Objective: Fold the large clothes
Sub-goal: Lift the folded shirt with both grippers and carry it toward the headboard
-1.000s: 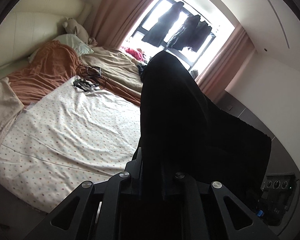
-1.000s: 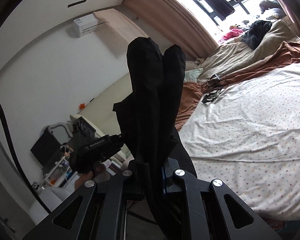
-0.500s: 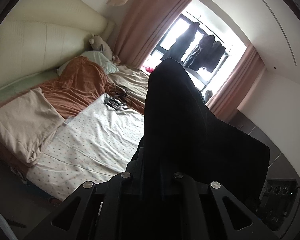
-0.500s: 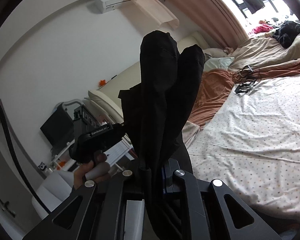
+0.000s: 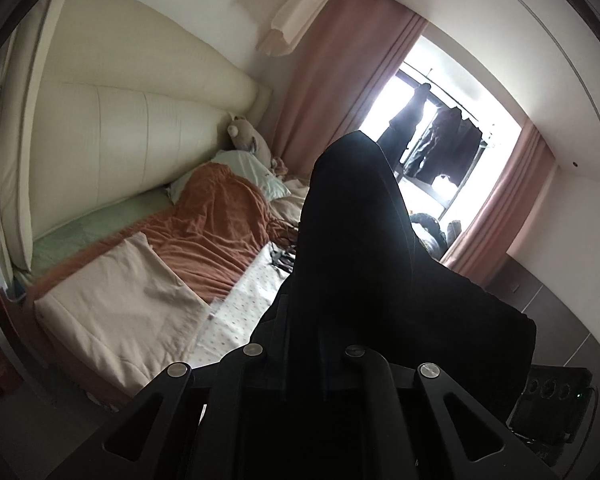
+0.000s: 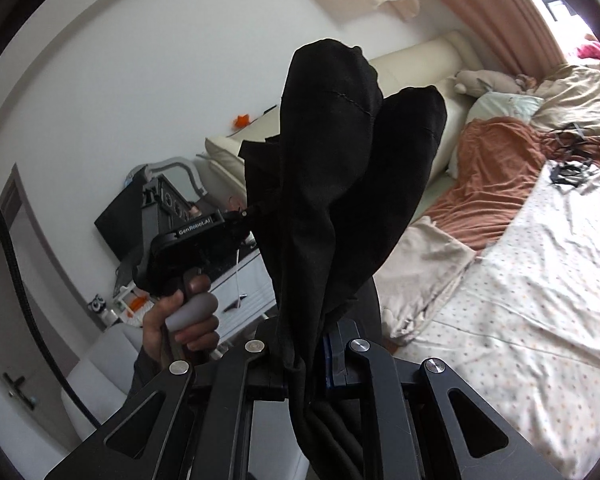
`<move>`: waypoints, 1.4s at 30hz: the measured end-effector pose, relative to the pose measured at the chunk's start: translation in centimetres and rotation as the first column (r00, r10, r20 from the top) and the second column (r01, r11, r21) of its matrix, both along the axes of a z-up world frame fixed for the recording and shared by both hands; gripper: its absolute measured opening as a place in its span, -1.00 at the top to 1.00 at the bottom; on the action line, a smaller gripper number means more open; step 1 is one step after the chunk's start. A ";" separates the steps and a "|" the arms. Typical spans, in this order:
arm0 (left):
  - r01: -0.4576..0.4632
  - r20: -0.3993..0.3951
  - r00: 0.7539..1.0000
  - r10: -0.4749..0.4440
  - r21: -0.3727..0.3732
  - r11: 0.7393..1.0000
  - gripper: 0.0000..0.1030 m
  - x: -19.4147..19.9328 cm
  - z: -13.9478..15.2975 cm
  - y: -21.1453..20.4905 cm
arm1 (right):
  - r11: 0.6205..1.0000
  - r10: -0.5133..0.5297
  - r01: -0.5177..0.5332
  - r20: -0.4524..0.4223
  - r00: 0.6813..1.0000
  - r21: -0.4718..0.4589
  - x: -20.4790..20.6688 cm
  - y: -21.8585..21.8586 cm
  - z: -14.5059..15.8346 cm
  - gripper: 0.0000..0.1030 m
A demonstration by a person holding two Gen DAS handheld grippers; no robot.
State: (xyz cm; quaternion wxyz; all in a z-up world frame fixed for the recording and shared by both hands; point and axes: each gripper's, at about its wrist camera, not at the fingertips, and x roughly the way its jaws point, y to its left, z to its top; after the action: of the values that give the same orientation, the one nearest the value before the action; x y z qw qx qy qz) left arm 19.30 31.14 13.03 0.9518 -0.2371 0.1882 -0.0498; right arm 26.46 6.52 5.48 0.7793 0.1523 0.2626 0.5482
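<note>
A large black garment (image 5: 360, 248) is held up in the air by both grippers. My left gripper (image 5: 304, 340) is shut on it, and the cloth drapes over its fingers and hides them. My right gripper (image 6: 308, 344) is shut on another part of the same black garment (image 6: 340, 168), which bunches up above its fingers. In the right wrist view the left gripper (image 6: 244, 220) shows to the left, held by a hand (image 6: 184, 320), clamped on the cloth's edge.
A bed with a dotted white sheet (image 6: 520, 300) lies to the right and below. On it are an orange blanket (image 5: 216, 228), a beige folded cloth (image 5: 120, 320), pillows and black cables (image 6: 568, 168). A cream headboard (image 5: 120, 140) and pink curtains (image 5: 332, 92) stand behind.
Both grippers have swung left and tilted up with the garment; the headboard and side of the bed now fill more of both views. Both stay shut.
</note>
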 end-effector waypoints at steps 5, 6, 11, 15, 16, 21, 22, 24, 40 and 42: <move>-0.077 -0.011 0.997 0.077 -0.004 0.997 0.84 1.3 -0.5 5.3 | 0.996 0.081 -0.081 0.004 0.997 -0.033 2.6 7.1 0.3 0.76; -0.093 -0.014 0.996 0.092 -0.007 0.996 0.84 1.5 -0.6 6.4 | 0.994 0.097 -0.097 0.002 0.995 -0.042 3.1 8.5 0.3 0.76; -0.163 -0.041 0.986 0.163 0.006 0.987 0.85 2.9 -1.3 11.0 | 0.980 0.184 -0.185 -0.020 0.983 -0.069 5.9 14.8 -0.4 0.76; -0.209 -0.071 0.975 0.210 0.018 0.978 0.86 3.9 -1.7 14.0 | 0.965 0.250 -0.253 -0.053 0.967 -0.069 7.9 19.1 -1.6 0.76; -0.218 -0.078 0.973 0.219 0.021 0.976 0.86 4.2 -1.9 14.7 | 0.962 0.262 -0.266 -0.062 0.963 -0.066 8.4 20.0 -2.0 0.76; -0.258 -0.128 0.957 0.262 0.047 0.965 0.90 6.7 -2.8 17.8 | 0.950 0.301 -0.309 -0.121 0.946 -0.049 11.2 23.7 -4.5 0.76; -0.264 -0.136 0.954 0.268 0.053 0.963 0.91 7.3 -3.2 18.2 | 0.948 0.305 -0.314 -0.136 0.943 -0.046 11.8 24.2 -5.1 0.76; -0.275 -0.154 0.948 0.280 0.057 0.960 0.92 8.8 -4.1 19.2 | 0.947 0.310 -0.320 -0.172 0.935 -0.038 13.1 25.1 -6.4 0.76; -0.270 -0.343 0.897 0.279 0.075 0.960 0.96 24.7 -14.9 23.2 | 0.976 0.200 -0.218 -0.411 0.890 0.003 29.3 25.8 -20.3 0.77; -0.263 -0.365 0.886 0.286 0.113 0.958 0.96 26.5 -16.0 22.9 | 0.981 0.179 -0.196 -0.441 0.880 0.006 30.9 25.4 -22.2 0.77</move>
State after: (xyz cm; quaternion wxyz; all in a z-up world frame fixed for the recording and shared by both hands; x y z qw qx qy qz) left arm 45.77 54.07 -2.97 0.9017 -0.2378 0.3339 0.1375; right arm 57.33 31.89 -16.76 0.6461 0.2307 0.4556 0.5672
